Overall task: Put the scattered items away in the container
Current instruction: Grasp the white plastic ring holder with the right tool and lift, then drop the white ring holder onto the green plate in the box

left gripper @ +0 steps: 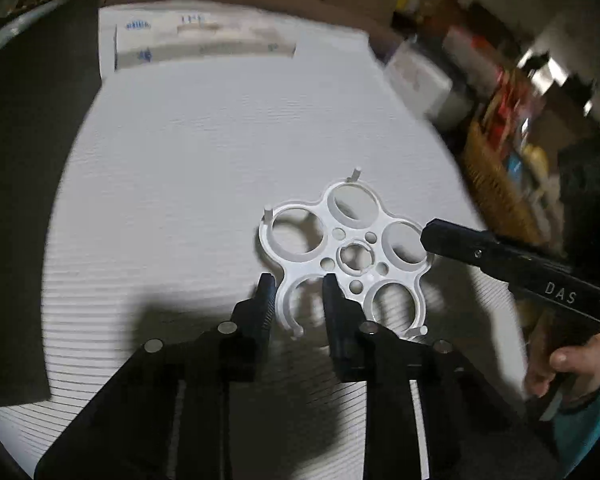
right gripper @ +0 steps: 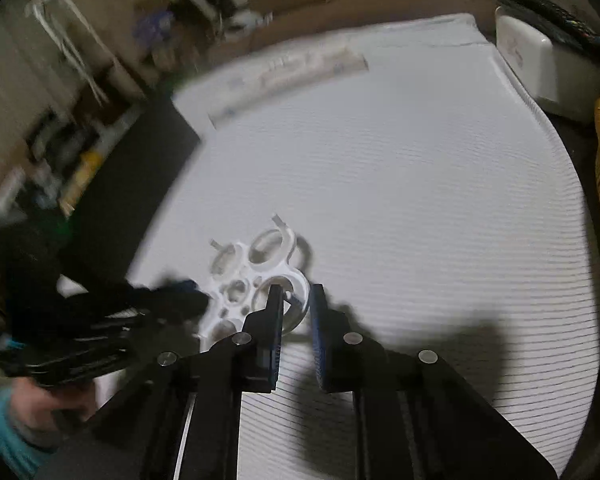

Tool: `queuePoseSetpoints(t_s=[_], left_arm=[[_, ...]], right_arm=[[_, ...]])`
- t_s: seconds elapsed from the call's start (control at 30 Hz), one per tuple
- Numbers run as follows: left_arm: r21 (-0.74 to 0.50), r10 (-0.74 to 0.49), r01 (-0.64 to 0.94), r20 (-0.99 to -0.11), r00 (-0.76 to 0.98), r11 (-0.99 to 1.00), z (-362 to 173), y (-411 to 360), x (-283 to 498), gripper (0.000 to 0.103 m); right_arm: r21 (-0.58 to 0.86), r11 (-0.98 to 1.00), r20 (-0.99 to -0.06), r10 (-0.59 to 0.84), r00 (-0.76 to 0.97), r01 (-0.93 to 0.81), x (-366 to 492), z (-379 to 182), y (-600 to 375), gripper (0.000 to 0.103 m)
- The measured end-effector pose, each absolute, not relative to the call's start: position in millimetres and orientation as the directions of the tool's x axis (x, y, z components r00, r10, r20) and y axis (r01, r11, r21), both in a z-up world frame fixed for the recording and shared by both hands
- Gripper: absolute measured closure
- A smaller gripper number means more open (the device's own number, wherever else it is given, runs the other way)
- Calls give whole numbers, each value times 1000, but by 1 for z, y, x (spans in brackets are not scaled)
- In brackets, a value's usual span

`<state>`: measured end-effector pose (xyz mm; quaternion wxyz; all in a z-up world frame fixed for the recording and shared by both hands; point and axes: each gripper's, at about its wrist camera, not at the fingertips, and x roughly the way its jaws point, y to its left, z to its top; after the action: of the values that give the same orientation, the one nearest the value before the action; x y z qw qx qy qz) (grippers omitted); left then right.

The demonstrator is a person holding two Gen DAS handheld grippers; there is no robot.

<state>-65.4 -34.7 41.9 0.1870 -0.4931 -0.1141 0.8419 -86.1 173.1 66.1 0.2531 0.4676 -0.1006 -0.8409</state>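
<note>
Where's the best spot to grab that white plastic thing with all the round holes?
Grip the white holed plate by its thin outer rim, coming from the near edge. It lies flat and low, so only the ring walls offer something narrow for jaws to pinch.

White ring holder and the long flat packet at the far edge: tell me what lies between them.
Nothing. Between the white ring holder and the long flat packet only bare ribbed white surface shows, in both wrist views.

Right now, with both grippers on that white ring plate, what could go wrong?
1. The left gripper and right gripper each pinch only a thin edge of the plate; pulling unevenly could twist it free.
2. The plate is tilted off the mat; a slip drops it.
</note>
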Motion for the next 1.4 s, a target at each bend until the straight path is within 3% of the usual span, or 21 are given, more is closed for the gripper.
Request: queuePoseSetpoints(t_s=[0.23,0.43,0.67,0.9,0.97,1.03,1.23,1.3,1.37,1.4], left_arm=[[-374,428,-223,-665,-612,-900,121,-70,-50,82],[-381,342,-131,-563,-752,-915,172,-154,-37,82],[-431,216,96,-618,-755,-897,141,-267,-29,80],[-317,80,244,-742,-665,-917,109,-308,-33,81],[-278,32,283,-763,-646,-918,107,-305,-34,71],[-289,27,296,-754,-656,-910,108,-309,-31,67],[-342,59,254,-691,-720,-905,121,-310,-26,59],[-339,76,220,-679,-730,-915,123,-301,-28,49],[-338,102,177,-665,-740,-924,127,-287,-31,28],[-340,113,159,-656,-747,-927,130,-280,-33,25]], right_arm=[[392,-824,-611,-566,-553,410,-67,137,155,90],[388,-761,-569,-641,-515,520,-78,176,80,90],[357,-663,-587,-707,-394,658,-97,172,-64,90],[331,-663,-705,-647,-291,672,-104,116,-143,90],[254,-692,-753,-580,-311,675,-104,106,-153,94],[176,-713,-760,-536,-367,679,-101,108,-154,89],[276,-729,-700,-599,-388,627,-108,136,-109,78],[279,-742,-692,-595,-409,609,-110,144,-92,69],[280,-758,-685,-588,-430,589,-113,151,-74,59],[278,-766,-683,-582,-441,580,-115,153,-64,52]])
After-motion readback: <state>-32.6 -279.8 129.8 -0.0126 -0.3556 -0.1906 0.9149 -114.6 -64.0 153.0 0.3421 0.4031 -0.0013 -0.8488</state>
